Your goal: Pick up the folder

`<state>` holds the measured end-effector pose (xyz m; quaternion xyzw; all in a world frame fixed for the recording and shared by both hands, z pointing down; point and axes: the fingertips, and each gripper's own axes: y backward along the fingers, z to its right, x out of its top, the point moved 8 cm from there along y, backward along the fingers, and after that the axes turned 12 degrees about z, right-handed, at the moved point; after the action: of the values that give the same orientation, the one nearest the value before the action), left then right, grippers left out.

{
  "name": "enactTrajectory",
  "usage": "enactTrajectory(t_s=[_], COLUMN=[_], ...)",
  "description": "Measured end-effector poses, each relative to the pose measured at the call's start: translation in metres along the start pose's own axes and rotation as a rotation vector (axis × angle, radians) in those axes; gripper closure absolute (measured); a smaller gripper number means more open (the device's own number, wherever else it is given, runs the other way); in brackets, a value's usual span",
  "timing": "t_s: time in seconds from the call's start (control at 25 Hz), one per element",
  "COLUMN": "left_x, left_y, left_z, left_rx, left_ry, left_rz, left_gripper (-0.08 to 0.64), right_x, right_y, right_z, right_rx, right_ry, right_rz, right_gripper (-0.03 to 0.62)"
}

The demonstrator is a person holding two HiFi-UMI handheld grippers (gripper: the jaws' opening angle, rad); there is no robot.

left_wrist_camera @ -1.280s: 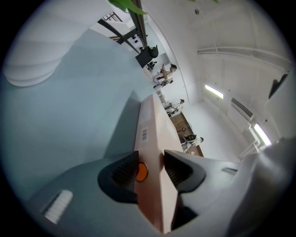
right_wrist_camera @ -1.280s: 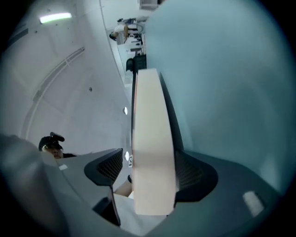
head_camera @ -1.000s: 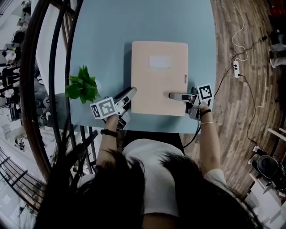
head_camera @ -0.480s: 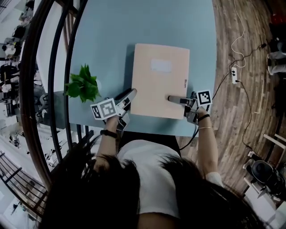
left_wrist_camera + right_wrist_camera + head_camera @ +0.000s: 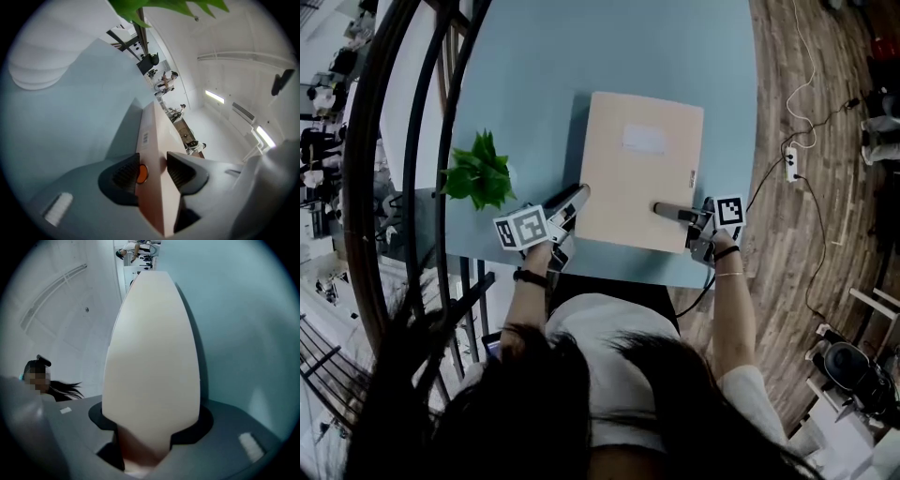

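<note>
Two-handed clamp on the folder [image 5: 642, 178], frame centre.
The left gripper [image 5: 578, 193] pinches its left edge; the right gripper [image 5: 659, 209], jaws just closing, holds the right: lift evenly.

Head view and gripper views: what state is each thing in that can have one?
beige rectangular folder: closed, label side up, gripped at both sides.
left gripper: shut on the folder's spine edge.
right gripper: jaws have just been closing; pads now against the folder.
green leafy plant: standing in its pot on the light blue table, untouched.
</note>
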<state>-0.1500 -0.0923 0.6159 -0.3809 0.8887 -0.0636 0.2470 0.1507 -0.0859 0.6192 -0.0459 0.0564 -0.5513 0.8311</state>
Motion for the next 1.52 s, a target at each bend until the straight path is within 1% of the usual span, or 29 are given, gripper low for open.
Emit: enactTrajectory(t_s=[0.2,0.36,0.48,0.68,0.8,1.08,1.28,1.44,1.52], left_x=[0.002,0.005,0.008,0.018,0.022,0.035,0.043,0.053,0.057], left_y=[0.003,0.009,0.013,0.016,0.019,0.020,0.019,0.020,0.022], left_z=[0.003,0.001,0.006,0.026,0.040,0.075,0.112,0.138,0.148], left_rx=[0.003,0.027,0.026,-0.014,-0.040,-0.127,-0.181,-0.219,-0.231], left_ry=[-0.022,-0.084,-0.117,-0.162,-0.205,-0.300,-0.382,-0.455,-0.496], left_rz=[0.034,0.055,0.054,0.084,0.095,0.131,0.156,0.173,0.179], left_gripper=[0.330,0.334,0.341,0.344,0.345,0.351,0.351,0.357,0.360], right_x=[0.000,-0.002,-0.002,-0.001,-0.002,0.005,0.010,0.014,0.014], right_y=[0.000,-0.001,-0.002,-0.002,0.003,0.015,0.033,0.046,0.051], right_z=[-0.004,-0.009,-0.017,-0.035,-0.048,-0.087,-0.120,-0.144,-0.153], right_rx=[-0.004,-0.009,-0.008,0.020,0.039,0.062,0.076,0.061,0.037], right_ry=[0.042,0.067,0.111,0.160,0.199,0.340,0.432,0.519,0.561], right_rz=[0.003,0.002,-0.003,0.014,0.031,0.070,0.139,0.206,0.237], right_gripper=[0.310,0.310,0.310,0.310,0.310,0.310,0.310,0.310,0.310])
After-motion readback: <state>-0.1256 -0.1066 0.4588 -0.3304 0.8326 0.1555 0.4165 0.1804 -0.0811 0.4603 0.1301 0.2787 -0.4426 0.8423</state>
